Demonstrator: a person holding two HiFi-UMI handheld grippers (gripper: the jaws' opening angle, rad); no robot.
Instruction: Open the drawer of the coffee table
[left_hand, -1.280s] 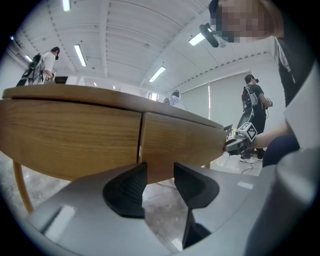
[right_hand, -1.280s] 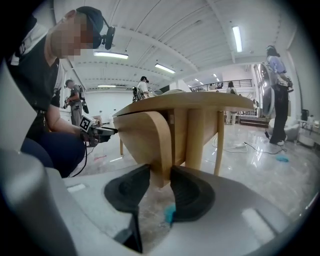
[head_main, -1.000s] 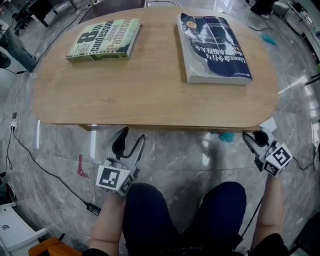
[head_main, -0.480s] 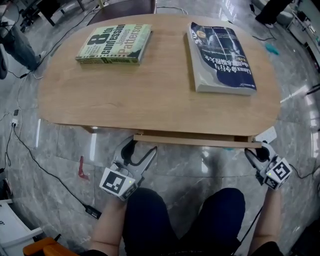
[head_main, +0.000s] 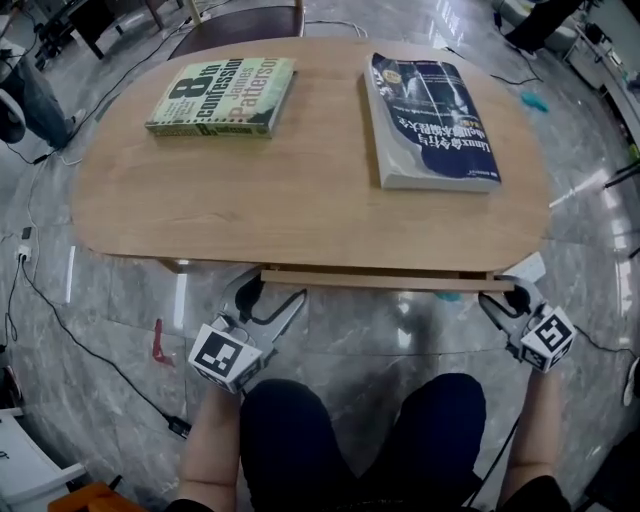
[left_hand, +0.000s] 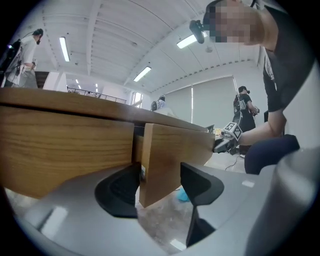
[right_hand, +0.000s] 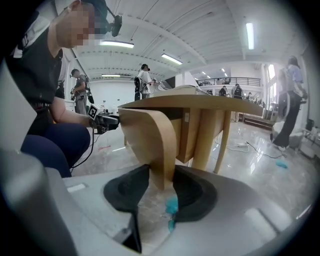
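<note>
Black pads, left gripper (left_hand: 160, 187): the jaws stand wide apart and have just been opening. One end of the drawer front (head_main: 390, 279) stands between them, close beside one pad with a clear gap to the other. Nothing is clamped.
Black pads, right gripper (right_hand: 161, 189): the jaws are set narrower. The rounded opposite end of the drawer front sits between them, with a pad against each face near its lower corner.
Drawer front: a long, thin panel of pale wood with rounded ends, matching the tabletop in tone. In the head view it shows as a narrow strip just proud of the table's near edge, running from one gripper to the other.
Drawer: it is drawn out only slightly beneath the near edge of the coffee table (head_main: 300, 200). Its interior lies hidden under the top, so its contents cannot be told.
Coffee table: an oval top of light wood grain, carried on wooden legs (right_hand: 222, 135).
Tabletop load: a green book (head_main: 222, 95) lies flat at the far left and a blue book (head_main: 430, 120) lies flat at the far right, well apart from each other.
Surroundings: the floor is grey marble (head_main: 380, 335). A small turquoise object (head_main: 452, 296) lies on it below the drawer's right end. The person's knees (head_main: 365, 430) are near the grippers, on the side away from the table.
</note>
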